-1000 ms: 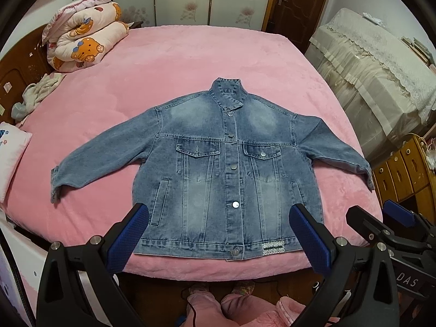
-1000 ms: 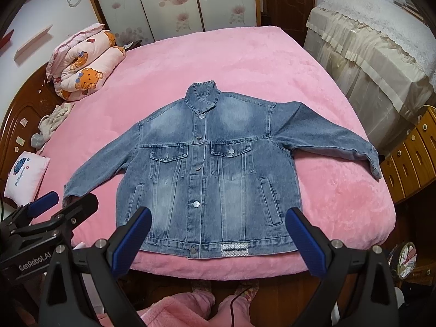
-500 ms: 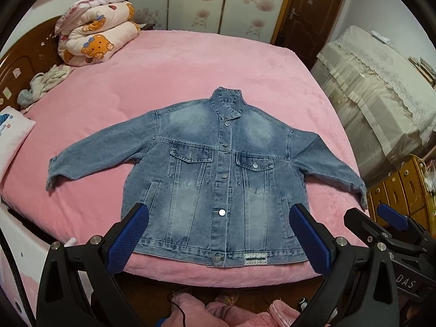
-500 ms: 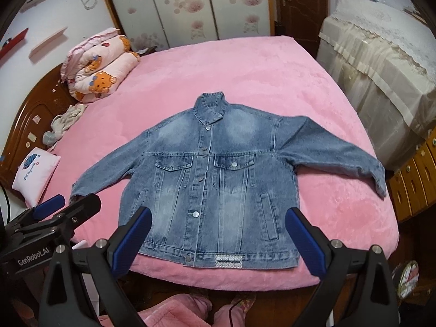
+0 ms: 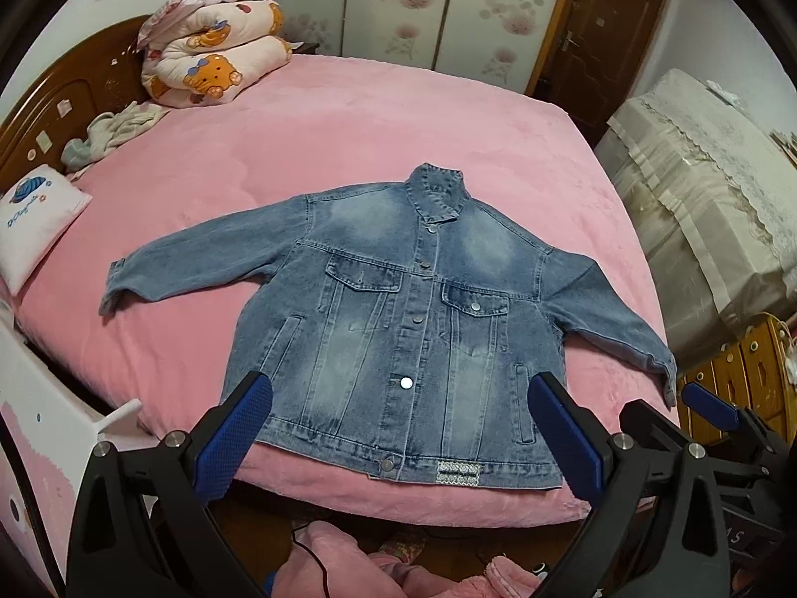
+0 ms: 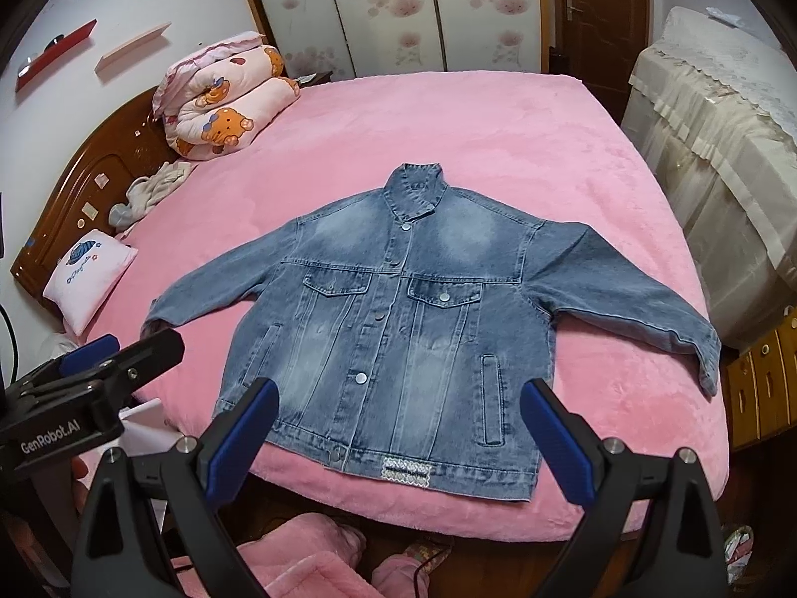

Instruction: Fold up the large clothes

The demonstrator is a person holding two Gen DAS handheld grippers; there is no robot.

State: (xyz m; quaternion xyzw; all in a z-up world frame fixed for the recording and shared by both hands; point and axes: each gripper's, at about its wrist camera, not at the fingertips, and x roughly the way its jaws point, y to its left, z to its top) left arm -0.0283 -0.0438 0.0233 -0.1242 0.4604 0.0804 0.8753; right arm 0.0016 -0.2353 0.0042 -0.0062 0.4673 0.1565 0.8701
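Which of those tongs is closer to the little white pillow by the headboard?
Left. The left tongs hover off the bed corner on the white pillow's side; the right tongs hover beyond the denim jacket's far sleeve cuff.

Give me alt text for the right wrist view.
A blue denim jacket lies flat, buttoned and face up on a pink bed, sleeves spread, hem toward the camera. The open right claw hovers above the hem, touching nothing; the left claw shows at the left edge.
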